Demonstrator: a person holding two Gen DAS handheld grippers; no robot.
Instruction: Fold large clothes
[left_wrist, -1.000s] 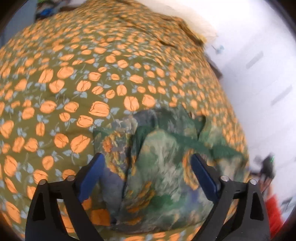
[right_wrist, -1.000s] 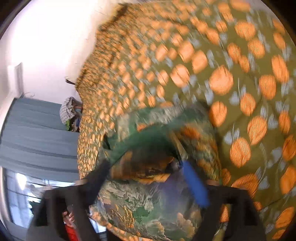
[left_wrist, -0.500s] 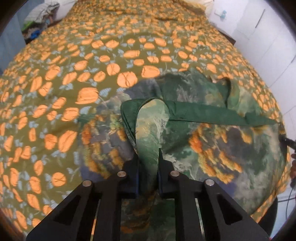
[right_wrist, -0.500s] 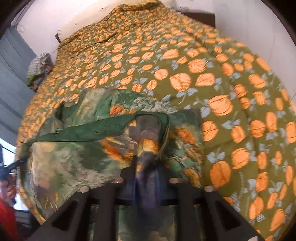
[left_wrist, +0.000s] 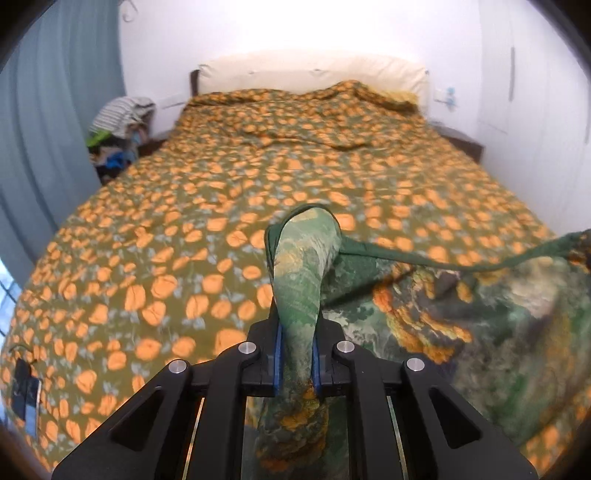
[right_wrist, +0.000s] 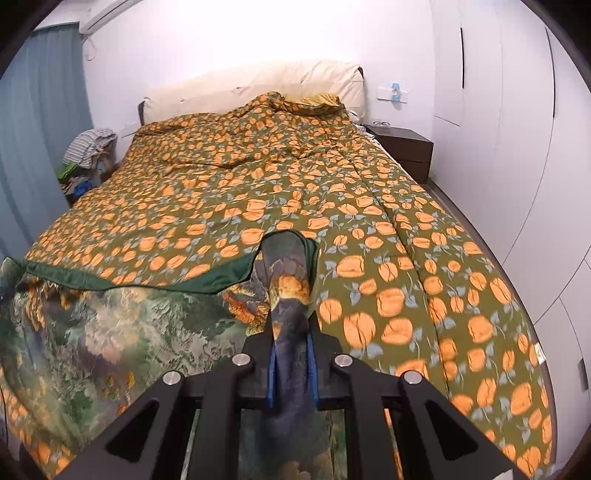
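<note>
A large green garment (left_wrist: 480, 325) with an orange and grey landscape print and a dark green hem hangs stretched between my two grippers above the near end of the bed. My left gripper (left_wrist: 297, 354) is shut on one top corner, which sticks up between the blue pads. My right gripper (right_wrist: 291, 365) is shut on the other top corner. In the right wrist view the garment (right_wrist: 110, 332) spreads to the left, its hem sagging between the corners.
The bed's olive duvet with orange flowers (right_wrist: 295, 177) fills both views, with a cream headboard (right_wrist: 258, 85) behind. A pile of clothes (left_wrist: 118, 129) lies at the far left by the blue curtain. A dark nightstand (right_wrist: 402, 147) stands at the right by white wardrobes.
Both grippers went from open above the crumpled garment to shut on its corners, then rose and tilted up, lifting and spreading the garment off the bed.
</note>
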